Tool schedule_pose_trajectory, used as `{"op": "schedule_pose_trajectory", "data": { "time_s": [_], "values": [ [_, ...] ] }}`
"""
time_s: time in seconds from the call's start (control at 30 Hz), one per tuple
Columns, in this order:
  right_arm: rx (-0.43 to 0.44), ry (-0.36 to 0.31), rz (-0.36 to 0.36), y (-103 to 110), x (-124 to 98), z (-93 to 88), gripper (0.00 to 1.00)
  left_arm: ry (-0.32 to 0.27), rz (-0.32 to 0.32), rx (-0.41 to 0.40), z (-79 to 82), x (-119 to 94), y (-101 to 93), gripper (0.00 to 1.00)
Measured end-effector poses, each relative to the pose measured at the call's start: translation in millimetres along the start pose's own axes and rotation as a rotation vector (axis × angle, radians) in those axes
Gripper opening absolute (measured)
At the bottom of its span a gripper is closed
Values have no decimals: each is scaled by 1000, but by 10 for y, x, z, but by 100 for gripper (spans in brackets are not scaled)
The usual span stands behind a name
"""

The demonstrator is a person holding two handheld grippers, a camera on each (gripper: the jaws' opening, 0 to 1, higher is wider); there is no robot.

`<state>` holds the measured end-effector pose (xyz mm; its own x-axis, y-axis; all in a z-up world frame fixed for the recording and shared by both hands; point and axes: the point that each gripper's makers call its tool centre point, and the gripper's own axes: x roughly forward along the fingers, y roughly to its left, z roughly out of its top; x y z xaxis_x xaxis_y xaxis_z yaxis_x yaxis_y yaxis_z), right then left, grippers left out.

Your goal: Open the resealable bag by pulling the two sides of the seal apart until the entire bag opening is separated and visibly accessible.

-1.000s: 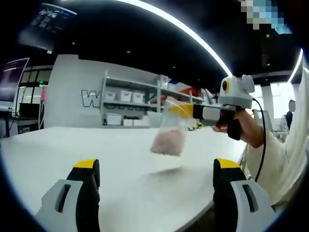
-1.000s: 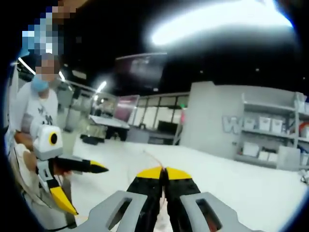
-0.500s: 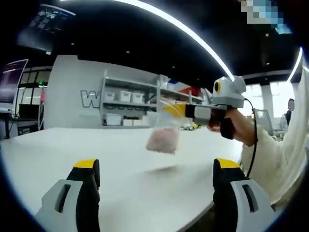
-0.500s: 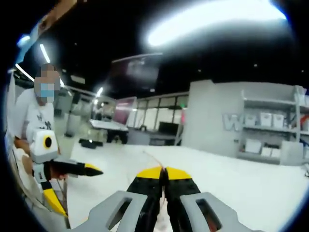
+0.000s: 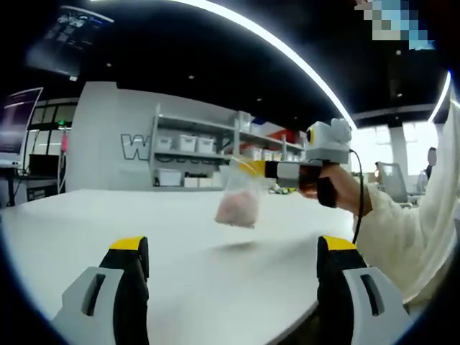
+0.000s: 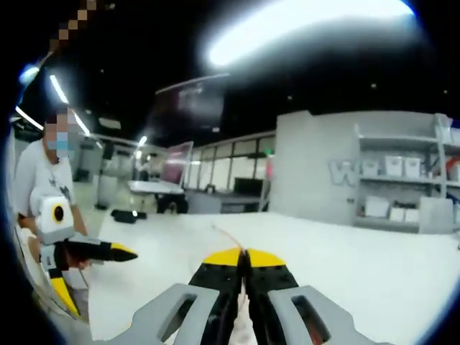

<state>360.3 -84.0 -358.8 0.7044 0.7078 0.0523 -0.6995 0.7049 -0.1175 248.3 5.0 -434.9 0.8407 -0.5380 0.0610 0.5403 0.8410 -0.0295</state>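
One side of bag (image 5: 239, 203) pinched by right gripper (image 6: 244, 260), left gripper (image 5: 233, 251) spread wide; risks slipping, spilling onto table (image 5: 180, 237).

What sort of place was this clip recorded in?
Probably a lab or open-plan workspace, not a home. A big white table fills the foreground, metal shelving with white storage bins lines a grey wall with large lettering, and monitors and long ceiling light strips show behind.

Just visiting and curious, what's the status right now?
Right gripper shut on bag, holding it above the white table. Left gripper open, holding nothing. Bag seal not yet pulled apart. Nothing in the way.
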Motion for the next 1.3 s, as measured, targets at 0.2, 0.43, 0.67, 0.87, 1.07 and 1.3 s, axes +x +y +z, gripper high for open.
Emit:
{"op": "schedule_pose_trajectory", "data": {
  "time_s": [0.2, 0.43, 0.67, 0.87, 1.07, 1.3],
  "values": [
    [-16, 6, 9, -13, 95, 31, 0, 1, 5, -3, -11, 0, 11, 96],
    [-15, 13, 17, -2, 171, 12, 0, 0, 14, -5, -12, -16, 50, 96],
    [-21, 25, 14, -73, 287, -1, 0, 0, 17, -8, -24, -27, 63, 97],
    [3, 26, 9, -161, 373, -15, 0, -5, 24, -13, -21, -34, 90, 97],
    [64, 13, 12, -241, 433, 2, 0, -4, 23, -12, -19, -33, 91, 96],
    [88, 16, 6, -352, 534, 6, 0, -1, 23, -12, -31, -44, 89, 96]
  ]
}}
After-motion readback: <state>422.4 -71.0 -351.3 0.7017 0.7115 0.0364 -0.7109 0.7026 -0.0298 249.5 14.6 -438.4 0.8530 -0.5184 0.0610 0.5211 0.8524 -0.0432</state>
